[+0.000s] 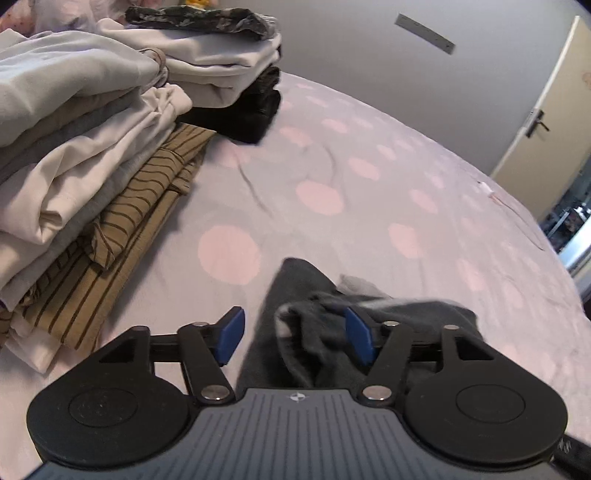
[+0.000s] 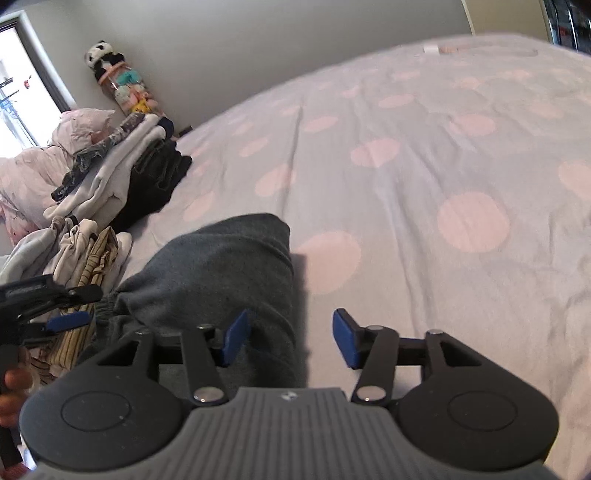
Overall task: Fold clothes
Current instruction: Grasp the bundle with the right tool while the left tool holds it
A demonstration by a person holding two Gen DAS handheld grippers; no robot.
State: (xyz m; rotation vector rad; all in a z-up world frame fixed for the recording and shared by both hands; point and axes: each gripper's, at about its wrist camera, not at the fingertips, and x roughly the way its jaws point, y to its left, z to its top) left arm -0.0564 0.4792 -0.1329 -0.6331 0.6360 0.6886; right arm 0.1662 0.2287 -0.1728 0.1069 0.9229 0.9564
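Left claw (image 1: 293,338) and right claw (image 2: 290,339) both gape wide over grey sweatpants (image 2: 221,266); no legible writing.

The bedspread (image 1: 369,206) is pale lilac-grey with big soft pink dots, and on it lies a dark grey garment (image 2: 221,266) with a lighter grey patch showing at its folds in the left wrist view. Beside it the stacked clothes run from an olive-tan shirt (image 1: 110,243) with thin dark stripes, through white and light grey pieces (image 1: 74,122), to a black bundle (image 1: 255,107) and a dark camouflage-patterned piece (image 1: 199,20) on top. Both grippers (image 1: 293,338) (image 2: 291,339) are black and grey with blue finger pads (image 2: 234,338), and a black-and-white toy panda (image 2: 101,53) sits by the grey wall (image 2: 240,44).
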